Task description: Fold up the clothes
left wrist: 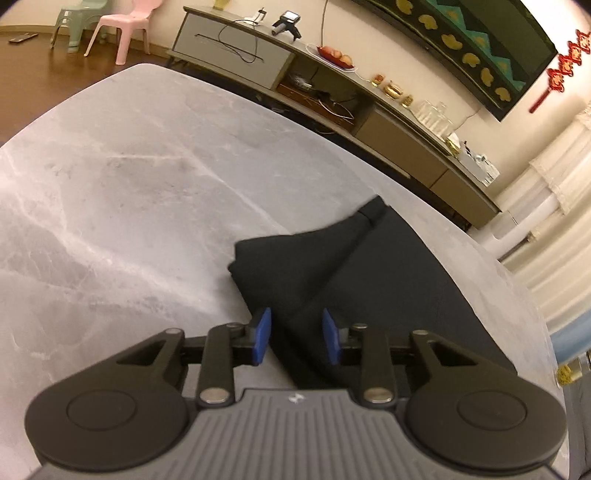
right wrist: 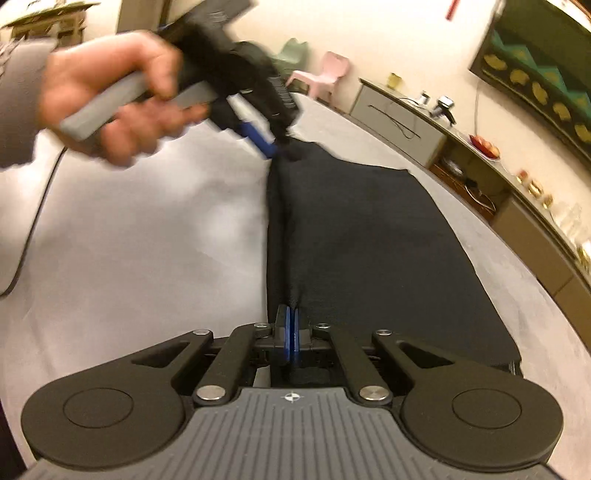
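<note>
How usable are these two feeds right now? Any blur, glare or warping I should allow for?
Left wrist view: fairly sharp, warm indoor light, strong fisheye bending the table edge; open left claw over the dark garment. Right wrist view: motion blur smears the hand and the far table; right claw, shut on the garment's edge, stays crisp. No harsh glare in either.

We count one dark garment on the one marble table, two grippers, a left gripper and a right gripper, one hand, and two plastic chairs beyond the table's far edge: one pink chair, one green chair.
</note>
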`<control>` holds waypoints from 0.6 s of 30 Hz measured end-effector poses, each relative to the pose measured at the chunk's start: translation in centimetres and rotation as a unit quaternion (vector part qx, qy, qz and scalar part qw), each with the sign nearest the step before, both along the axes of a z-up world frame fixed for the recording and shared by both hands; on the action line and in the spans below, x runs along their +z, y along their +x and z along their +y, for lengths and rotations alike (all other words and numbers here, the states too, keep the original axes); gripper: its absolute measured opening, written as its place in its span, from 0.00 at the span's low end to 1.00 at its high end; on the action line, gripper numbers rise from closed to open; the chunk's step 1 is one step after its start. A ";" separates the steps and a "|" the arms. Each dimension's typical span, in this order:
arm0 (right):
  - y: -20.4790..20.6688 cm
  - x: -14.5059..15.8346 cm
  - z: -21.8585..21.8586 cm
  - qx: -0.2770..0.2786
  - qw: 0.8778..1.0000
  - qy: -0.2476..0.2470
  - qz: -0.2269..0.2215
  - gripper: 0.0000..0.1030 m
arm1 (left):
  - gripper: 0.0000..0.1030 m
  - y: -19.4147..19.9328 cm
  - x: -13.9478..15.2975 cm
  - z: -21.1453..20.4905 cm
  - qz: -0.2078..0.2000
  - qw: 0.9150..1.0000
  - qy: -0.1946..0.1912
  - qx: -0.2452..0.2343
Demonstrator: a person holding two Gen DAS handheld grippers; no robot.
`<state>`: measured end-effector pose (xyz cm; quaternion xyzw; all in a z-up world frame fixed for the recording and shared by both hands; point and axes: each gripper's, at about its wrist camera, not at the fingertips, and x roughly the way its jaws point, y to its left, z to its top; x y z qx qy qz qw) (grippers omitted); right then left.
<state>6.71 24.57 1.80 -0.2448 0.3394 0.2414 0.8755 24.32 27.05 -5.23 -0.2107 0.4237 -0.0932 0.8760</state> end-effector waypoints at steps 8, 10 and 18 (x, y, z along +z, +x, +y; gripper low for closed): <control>0.1 -0.5 -1.5 0.010 0.999 -0.041 -0.002 0.00 | 0.33 -1.3 -0.6 -1.4 0.037 0.999 0.002 -0.002; 0.3 -0.4 -2.2 0.011 0.999 -0.053 -0.002 0.00 | 0.32 -2.4 -0.7 -2.5 0.053 0.998 -0.015 -0.002; 1.2 0.0 -5.2 0.013 0.995 -0.098 -0.002 0.00 | 0.29 -4.4 1.4 -2.7 0.007 0.999 -0.005 0.036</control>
